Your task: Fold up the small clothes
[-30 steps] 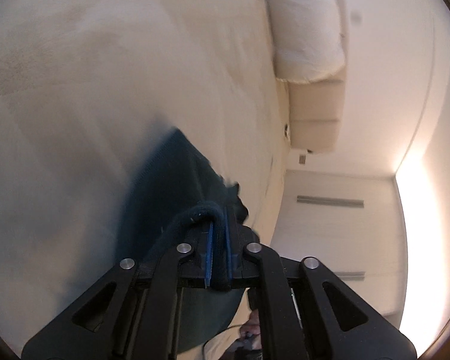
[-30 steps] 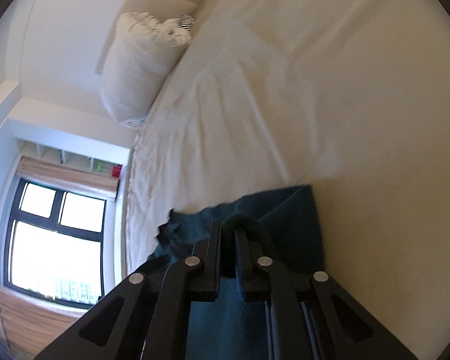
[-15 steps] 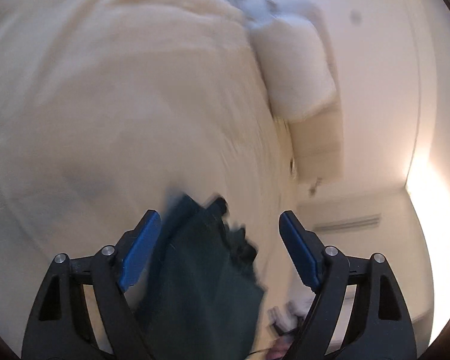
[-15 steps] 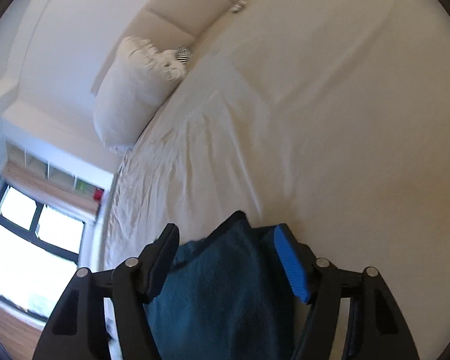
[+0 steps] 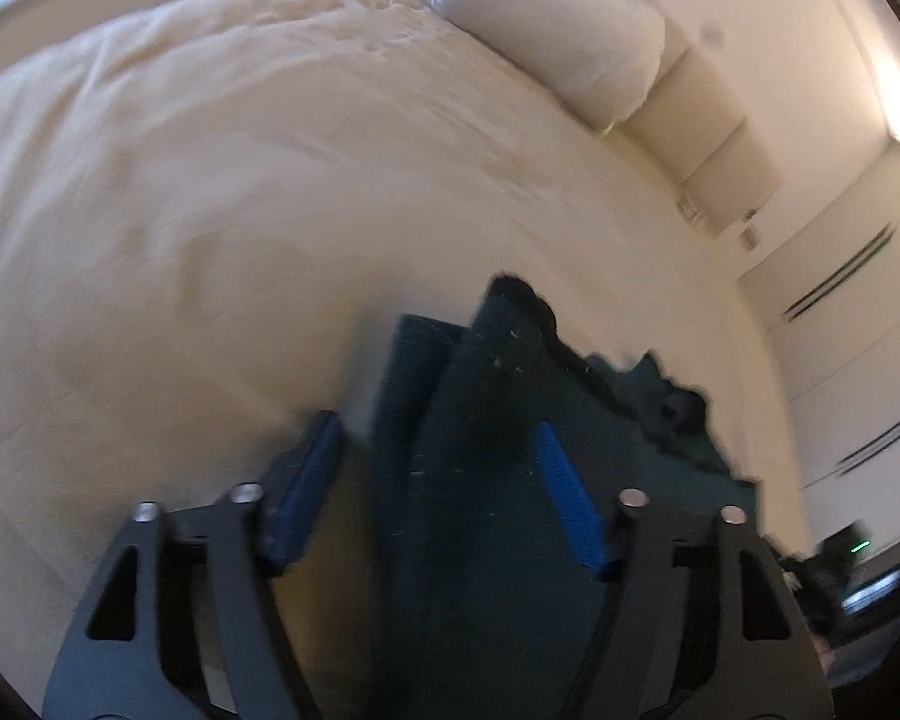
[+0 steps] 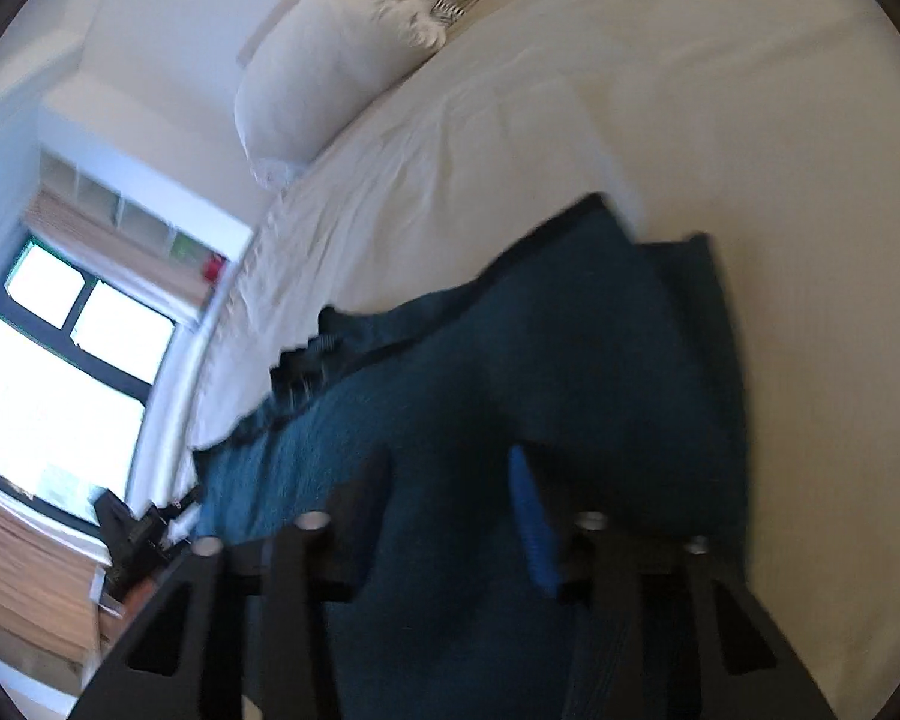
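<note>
A dark teal garment [image 5: 498,420] [image 6: 510,372] lies rumpled on the cream bed [image 5: 210,210] [image 6: 750,150] near its edge, with the left gripper [image 5: 438,462] and right gripper [image 6: 450,480] above it, jaws spread and holding nothing, pillow [image 5: 564,42] [image 6: 324,60] at the headboard.

A cream-covered bed [image 5: 222,192] is filling most of both views, with a plump white pillow [image 5: 570,42] lying against a padded headboard [image 5: 720,138] at the upper right of the left wrist view. In the right wrist view, daylight is pouring through a dark-framed window [image 6: 60,360] at the left edge, under open wall shelves [image 6: 108,204]. Pale walls [image 5: 810,48] are closing in the room.
</note>
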